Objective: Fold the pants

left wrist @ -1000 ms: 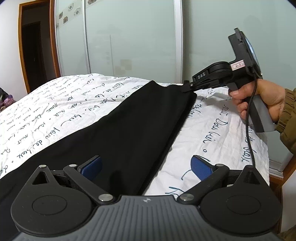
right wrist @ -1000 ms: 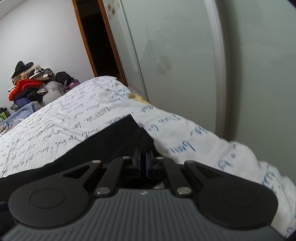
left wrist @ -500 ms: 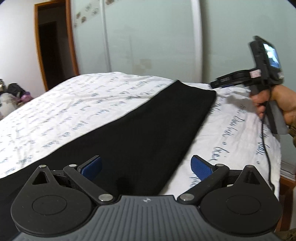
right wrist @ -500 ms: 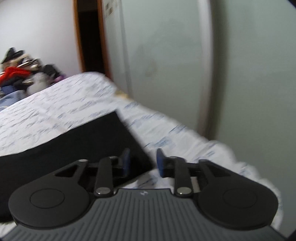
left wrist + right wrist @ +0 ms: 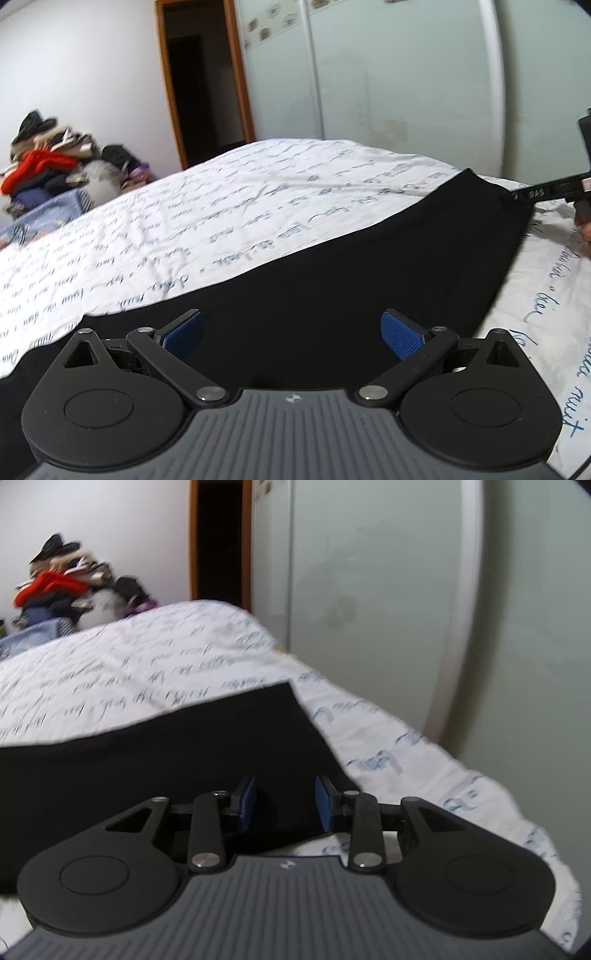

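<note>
- Right gripper (image 5: 284, 799) jaws had just opened partway, dropping the corner pinched a second earlier; nothing gripped.
- Left gripper (image 5: 291, 334) jaws wide, empty, above the cloth.
- Pants (image 5: 351, 280) lay flat as a long black strip along the bed (image 5: 221, 206) edge.
- Likely lengthwise fold laid; crosswise fold next.

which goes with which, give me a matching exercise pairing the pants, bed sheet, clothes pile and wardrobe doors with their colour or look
Things:
1. pants
2. bed sheet
3. clothes pile
4. wardrobe doors

Looks:
A. white with blue handwriting print
B. pale green, frosted
C. plain black
D. mixed colours, with a red piece

Pairs: 1-C, 2-A, 3-D, 4-B
</note>
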The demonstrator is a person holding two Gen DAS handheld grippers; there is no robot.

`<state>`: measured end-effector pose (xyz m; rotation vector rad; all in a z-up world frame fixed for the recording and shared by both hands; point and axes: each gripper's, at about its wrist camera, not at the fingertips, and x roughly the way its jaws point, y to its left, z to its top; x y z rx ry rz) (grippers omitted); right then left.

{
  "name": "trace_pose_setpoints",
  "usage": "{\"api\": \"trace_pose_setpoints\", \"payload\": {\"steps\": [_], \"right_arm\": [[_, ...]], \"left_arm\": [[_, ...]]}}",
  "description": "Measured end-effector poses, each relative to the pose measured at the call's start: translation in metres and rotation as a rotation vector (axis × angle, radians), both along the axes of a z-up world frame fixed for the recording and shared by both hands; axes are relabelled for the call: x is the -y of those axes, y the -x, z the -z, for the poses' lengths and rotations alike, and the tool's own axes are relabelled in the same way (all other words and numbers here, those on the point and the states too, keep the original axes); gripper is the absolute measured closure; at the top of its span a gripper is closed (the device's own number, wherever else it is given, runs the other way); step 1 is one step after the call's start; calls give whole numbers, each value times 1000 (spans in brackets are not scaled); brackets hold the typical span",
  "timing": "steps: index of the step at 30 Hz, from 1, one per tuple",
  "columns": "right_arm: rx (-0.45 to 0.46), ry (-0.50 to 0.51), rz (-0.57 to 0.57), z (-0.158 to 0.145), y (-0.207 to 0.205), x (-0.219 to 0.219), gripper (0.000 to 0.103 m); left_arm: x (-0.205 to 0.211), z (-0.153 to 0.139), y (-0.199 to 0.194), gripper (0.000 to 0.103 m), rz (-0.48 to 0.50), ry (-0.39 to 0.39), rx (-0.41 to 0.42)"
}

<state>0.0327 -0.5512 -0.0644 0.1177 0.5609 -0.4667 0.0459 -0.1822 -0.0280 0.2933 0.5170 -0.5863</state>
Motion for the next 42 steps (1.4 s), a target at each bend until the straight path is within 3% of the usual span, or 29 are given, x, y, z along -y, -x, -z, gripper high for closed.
{"api": "trace_pose_setpoints", "payload": {"steps": [6, 11, 12, 14, 17, 20, 22, 23, 25, 27, 31, 33, 34, 38, 41, 42], "right_arm": [[34, 61, -163, -16, -43, -26, 69], [-66, 91, -319, -2, -90, -43, 61], [-90, 106, -317, 3, -96, -42, 60], [-90, 116, -283, 5, -94, -36, 41], [-85, 132, -190, 12, -90, -21, 33], [-68, 90, -163, 13, -84, -12, 36], [-66, 167, -108, 2, -81, -27, 48], [-34, 199, -109, -6, -78, -38, 50], [78, 178, -194, -28, -63, -64, 50], [140, 121, -355, -45, -63, -97, 50], [127, 138, -693, -55, -88, -181, 52], [104, 141, -843, -52, -105, -223, 52], [92, 152, -905, -50, -112, -245, 53], [8, 204, -1070, -35, -139, -310, 44], [-50, 261, -1110, -15, -142, -335, 30], [-64, 290, -1106, -7, -143, -339, 29]], "left_arm": [[-9, -2, -3, 0, -11, 30, -24], [-19, -6, -13, 0, -74, 2, 10], [-23, -7, -18, 0, -90, -2, 15], [-32, -8, -28, 0, -129, -9, 16], [-48, -7, -43, 0, -180, -28, 9], [-72, -8, -53, 0, -230, -31, -5], [-90, -8, -58, 0, -255, -8, -30], [-101, -7, -61, 0, -273, 8, -46], [-123, -4, -68, 0, -306, 58, -93], [-147, 0, -76, 0, -358, 133, -157], [-199, 11, -88, 0, -470, 406, -335], [-214, 18, -90, 0, -498, 475, -384], [-215, 20, -88, 0, -494, 462, -371], [-197, 12, -74, 0, -504, 271, -253], [-197, 0, -71, 0, -437, 302, -217], [-197, -4, -75, 0, -417, 319, -227]]}}
